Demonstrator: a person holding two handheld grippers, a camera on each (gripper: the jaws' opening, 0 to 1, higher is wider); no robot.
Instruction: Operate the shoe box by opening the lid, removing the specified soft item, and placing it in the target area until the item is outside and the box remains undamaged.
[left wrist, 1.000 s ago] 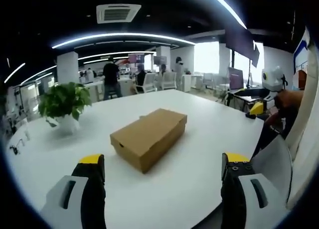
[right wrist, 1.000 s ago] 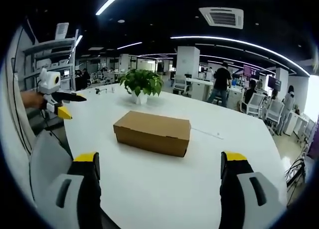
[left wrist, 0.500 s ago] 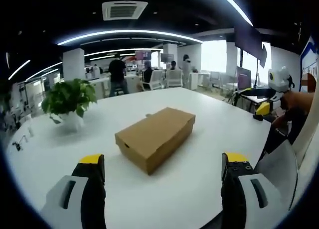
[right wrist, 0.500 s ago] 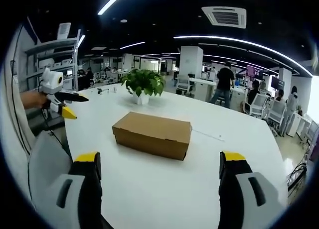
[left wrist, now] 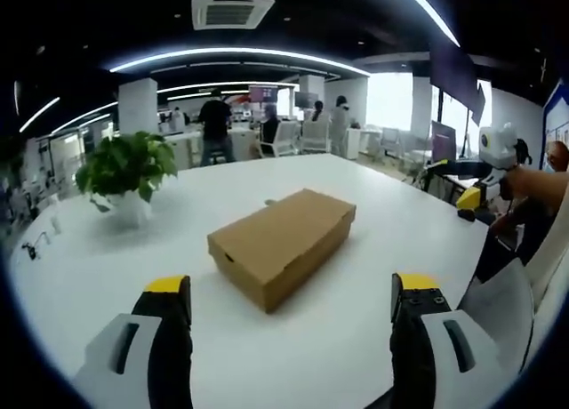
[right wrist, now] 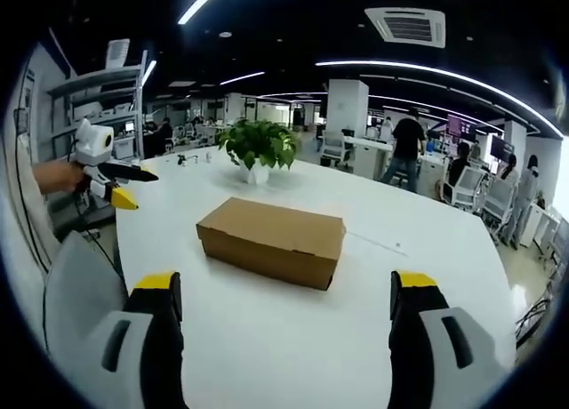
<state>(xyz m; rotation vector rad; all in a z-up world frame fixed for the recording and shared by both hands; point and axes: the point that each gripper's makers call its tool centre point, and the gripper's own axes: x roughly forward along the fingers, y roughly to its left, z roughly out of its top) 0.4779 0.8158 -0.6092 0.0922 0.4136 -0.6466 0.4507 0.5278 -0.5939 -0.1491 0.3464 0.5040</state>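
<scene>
Left gripper view: closed shoe box (left wrist: 283,244) dead ahead at 12 o'clock on the white table (left wrist: 107,267), neither tool on it yet.

From my left gripper (left wrist: 290,293) — jaws spread wide, nothing between them — the box's long axis runs from 7 toward 1 o'clock, a short end nearest me; my right gripper (right wrist: 286,289), equally spread and empty, meets a long side square on, axis 9 to 3. Both look about equally far off, so I judge the right better placed to lift the lid along that long edge. Bare tabletop rings the box — plenty of room. A potted plant (left wrist: 126,173) stands well apart at 10 o'clock in the left gripper view; table edges are well apart from the box.
</scene>
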